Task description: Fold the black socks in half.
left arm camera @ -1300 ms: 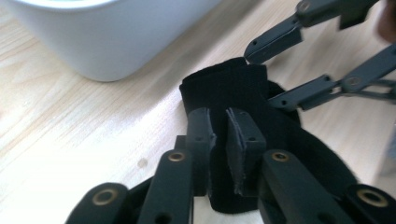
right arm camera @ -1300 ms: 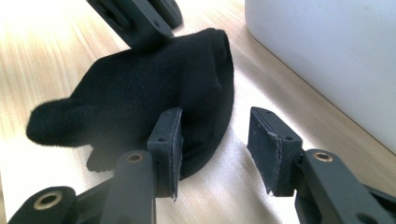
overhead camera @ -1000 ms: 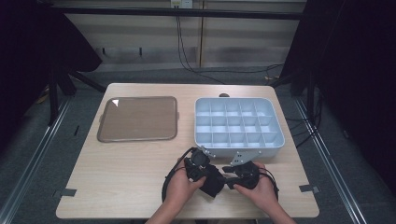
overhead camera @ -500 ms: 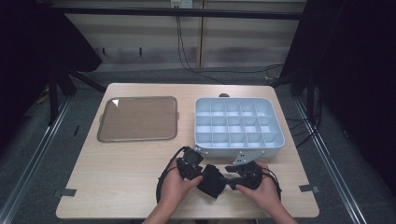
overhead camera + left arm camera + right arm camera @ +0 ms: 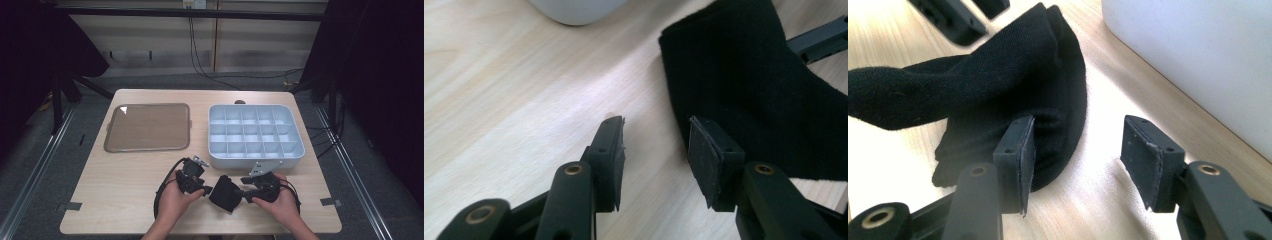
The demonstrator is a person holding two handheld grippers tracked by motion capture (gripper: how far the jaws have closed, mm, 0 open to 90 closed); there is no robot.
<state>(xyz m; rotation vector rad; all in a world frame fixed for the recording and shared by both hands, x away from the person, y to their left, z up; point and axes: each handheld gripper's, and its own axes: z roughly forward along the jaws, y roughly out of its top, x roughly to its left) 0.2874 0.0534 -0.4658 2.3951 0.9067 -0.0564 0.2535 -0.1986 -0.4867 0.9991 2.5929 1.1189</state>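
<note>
A black knitted fabric piece, folded and sock-like, is seen lying on the pale wooden tabletop near the front edge, between the two hand-held tools and just in front of the light blue plastic compartment box. The left tongs have just been opening; half a second ago they sat closer to the cloth, and now they are spread with only bare wood between the pads, the fabric lying just beside the right-hand pad. The cloth is therefore judged to have been released on that side. The right tongs are held apart as well, one pad resting against the fold of the fabric, nothing being pinched. A fresh grip is probably needed before the cloth can be folded further or lifted.
</note>
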